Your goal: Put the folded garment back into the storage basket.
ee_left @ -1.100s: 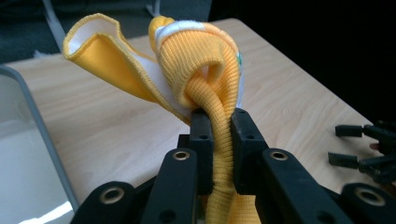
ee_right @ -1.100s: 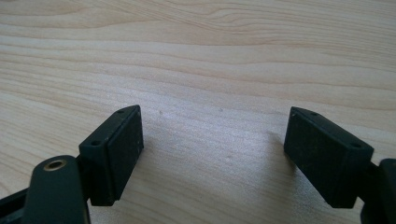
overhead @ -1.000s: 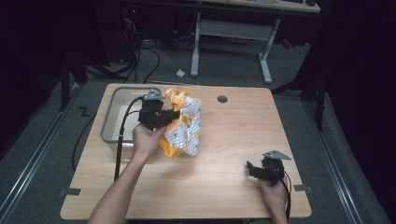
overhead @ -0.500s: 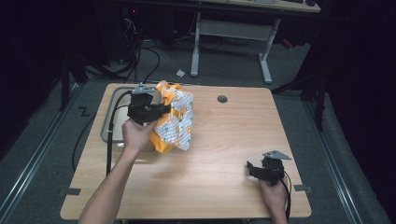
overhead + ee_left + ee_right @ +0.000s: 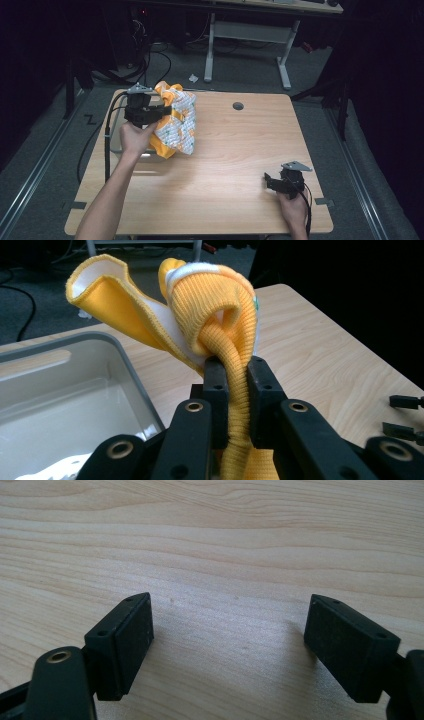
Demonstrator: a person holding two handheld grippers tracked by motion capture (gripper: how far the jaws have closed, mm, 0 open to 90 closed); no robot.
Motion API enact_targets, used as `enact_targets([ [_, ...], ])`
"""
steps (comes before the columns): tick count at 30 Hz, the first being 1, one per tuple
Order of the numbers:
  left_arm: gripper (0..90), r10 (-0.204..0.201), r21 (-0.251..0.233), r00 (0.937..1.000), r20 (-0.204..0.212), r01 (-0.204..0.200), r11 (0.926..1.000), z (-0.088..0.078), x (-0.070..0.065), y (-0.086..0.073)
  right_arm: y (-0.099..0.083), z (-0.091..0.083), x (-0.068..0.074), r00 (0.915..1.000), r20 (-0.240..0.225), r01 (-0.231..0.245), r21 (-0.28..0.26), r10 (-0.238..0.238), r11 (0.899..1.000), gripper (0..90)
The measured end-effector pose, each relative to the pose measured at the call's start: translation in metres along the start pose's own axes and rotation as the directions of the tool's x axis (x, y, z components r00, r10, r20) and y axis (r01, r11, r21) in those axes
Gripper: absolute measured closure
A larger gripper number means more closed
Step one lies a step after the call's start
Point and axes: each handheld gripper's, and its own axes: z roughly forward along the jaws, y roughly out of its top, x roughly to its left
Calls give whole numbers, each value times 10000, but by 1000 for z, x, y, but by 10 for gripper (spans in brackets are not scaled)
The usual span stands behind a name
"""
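1 wooden table [image 5: 220, 170], dark room

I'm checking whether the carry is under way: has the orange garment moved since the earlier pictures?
Yes. Clamped in the left gripper, the orange garment has shifted left across the table, toward the grey bin.

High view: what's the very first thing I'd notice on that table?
The bright orange-and-white patterned cloth, lifted at the table's far left corner. The left gripper has its fingers shut on an orange ribbed part of it, right beside the grey bin. At the near right edge, the right gripper sits open over bare wood.
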Motion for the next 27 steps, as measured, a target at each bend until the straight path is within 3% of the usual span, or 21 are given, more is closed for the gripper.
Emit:
enact_targets([
  [17, 816, -81, -72, 9994, -322, 78, 9999, -10, 20, 6, 0, 0, 0, 10000, 4, 6, 0, -6, 10000, 200],
  [27, 816, -328, -221, 9985, -447, 318, 9992, -17, 36, 7, 0, 0, 0, 10000, 5, 14, -3, -14, 10000, 200],
])
